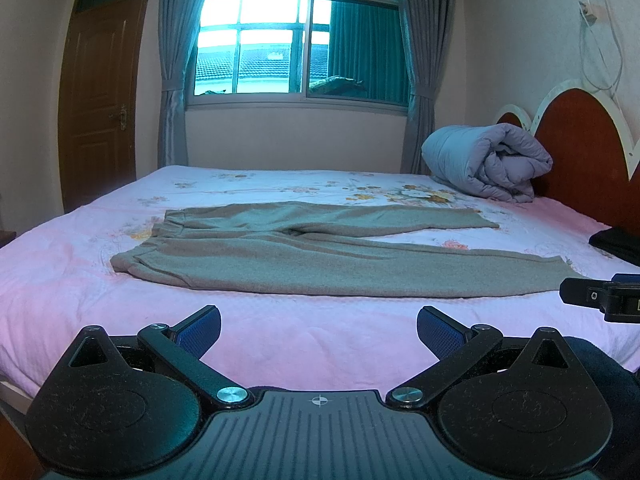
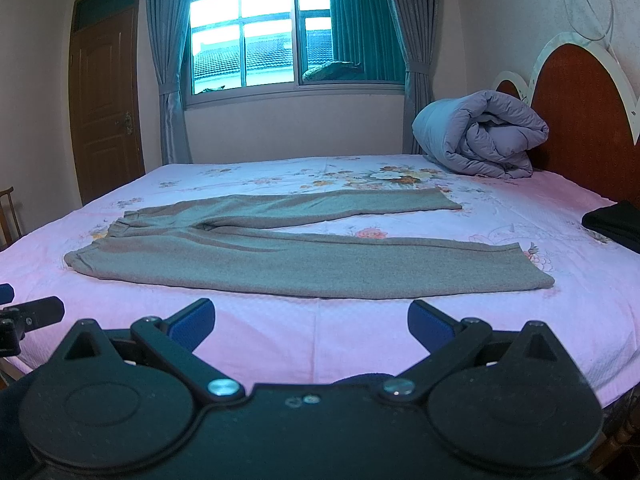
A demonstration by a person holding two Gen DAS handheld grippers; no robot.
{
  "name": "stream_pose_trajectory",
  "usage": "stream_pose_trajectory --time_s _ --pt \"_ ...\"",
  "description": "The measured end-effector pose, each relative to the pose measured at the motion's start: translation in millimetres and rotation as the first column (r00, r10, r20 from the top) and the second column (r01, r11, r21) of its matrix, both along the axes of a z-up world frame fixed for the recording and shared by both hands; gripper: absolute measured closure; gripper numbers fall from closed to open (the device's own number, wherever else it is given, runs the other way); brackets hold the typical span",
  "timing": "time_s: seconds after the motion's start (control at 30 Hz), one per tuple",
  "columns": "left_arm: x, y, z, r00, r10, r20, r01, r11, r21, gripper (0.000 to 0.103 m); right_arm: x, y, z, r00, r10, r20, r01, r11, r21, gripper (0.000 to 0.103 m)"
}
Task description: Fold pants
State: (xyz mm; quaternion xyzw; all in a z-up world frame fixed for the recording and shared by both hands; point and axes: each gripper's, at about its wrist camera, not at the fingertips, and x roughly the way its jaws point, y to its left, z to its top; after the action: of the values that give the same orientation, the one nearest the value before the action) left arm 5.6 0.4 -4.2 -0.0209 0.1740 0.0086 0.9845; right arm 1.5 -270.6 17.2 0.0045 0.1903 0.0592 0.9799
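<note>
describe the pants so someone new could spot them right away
Start at the bed with its pink floral sheet. Across its middle lie the pants, flat, waistband left, legs right. They are grey-brown and spread out, unlike the rolled lilac duvet and the black cloth.

Grey-brown pants [image 1: 320,264]; pink floral bedsheet [image 1: 280,332]; lavender rolled quilt [image 1: 480,164]; blue-padded black tools.

Dim room lit by the blown-out window [image 1: 280,36], with sharp focus, fisheye bending and dark vignetted corners
</note>
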Motion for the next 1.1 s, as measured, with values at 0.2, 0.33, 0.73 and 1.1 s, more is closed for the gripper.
stream_pose_trajectory --time_s 0.2,0.33,0.73,1.1 --pt "0 -1 0 1.000 -0.001 0.000 0.001 1.000 0.001 0.000 -1 0 -4 1.000 0.000 0.000 0.000 1.000 -0.001 0.006" --pt "0 -1 0 1.000 0.000 0.000 0.000 1.000 0.002 0.000 -1 0 -4 1.000 0.000 0.000 0.000 1.000 -0.001 0.006" --pt "0 -1 0 1.000 0.000 -0.001 0.000 1.000 0.002 0.000 -1 1 -4 1.000 0.000 -0.001 0.000 1.000 -0.002 0.006" --pt "16 28 17 0.999 0.042 0.024 -0.041 0.999 -0.029 0.000 10 -1 5 0.998 0.039 0.043 -0.038 0.999 -0.021 0.006"
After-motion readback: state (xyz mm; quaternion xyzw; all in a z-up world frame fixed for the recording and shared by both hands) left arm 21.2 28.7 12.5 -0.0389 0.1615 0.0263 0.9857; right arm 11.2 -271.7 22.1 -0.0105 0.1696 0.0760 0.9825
